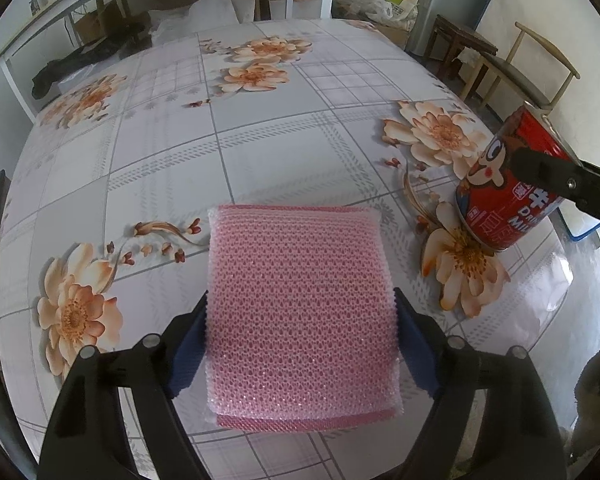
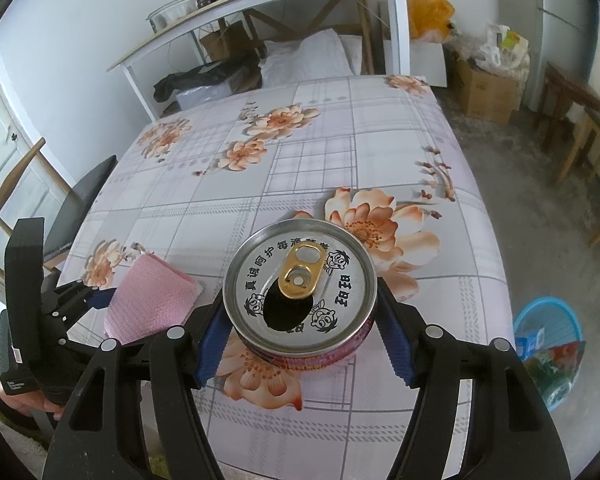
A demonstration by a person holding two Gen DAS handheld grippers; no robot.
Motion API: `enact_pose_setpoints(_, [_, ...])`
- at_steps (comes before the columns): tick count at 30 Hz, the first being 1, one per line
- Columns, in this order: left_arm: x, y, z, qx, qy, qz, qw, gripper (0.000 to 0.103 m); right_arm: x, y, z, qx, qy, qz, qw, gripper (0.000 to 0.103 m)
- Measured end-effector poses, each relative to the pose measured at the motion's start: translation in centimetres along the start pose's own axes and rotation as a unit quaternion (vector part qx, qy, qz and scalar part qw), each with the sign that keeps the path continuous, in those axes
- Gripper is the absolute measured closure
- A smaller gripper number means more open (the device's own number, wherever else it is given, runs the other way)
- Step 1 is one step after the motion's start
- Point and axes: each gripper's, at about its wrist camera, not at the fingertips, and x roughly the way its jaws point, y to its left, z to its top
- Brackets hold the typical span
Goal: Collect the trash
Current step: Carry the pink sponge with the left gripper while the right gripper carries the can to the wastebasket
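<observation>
A pink mesh sponge pad lies between the fingers of my left gripper, which is shut on its two sides just above the floral tablecloth. The pad also shows in the right wrist view, with the left gripper at its left. A red milk-drink can with an opened silver top is held by my right gripper, shut on its sides near the table's right front edge.
A blue basket holding wrappers stands on the floor right of the table. Wooden chairs and a stool stand at the right, another chair at the left. A white shelf table with jars stands behind.
</observation>
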Motion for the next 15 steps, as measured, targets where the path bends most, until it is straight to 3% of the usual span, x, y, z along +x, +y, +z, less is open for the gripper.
enact_pose_setpoints(15, [-0.75,-0.34,-0.05,0.01,-0.014,0.01,0.9998,0.022,-0.12,0.24,-0.12,-0.008,-0.005,-0.008,1.0,0.04])
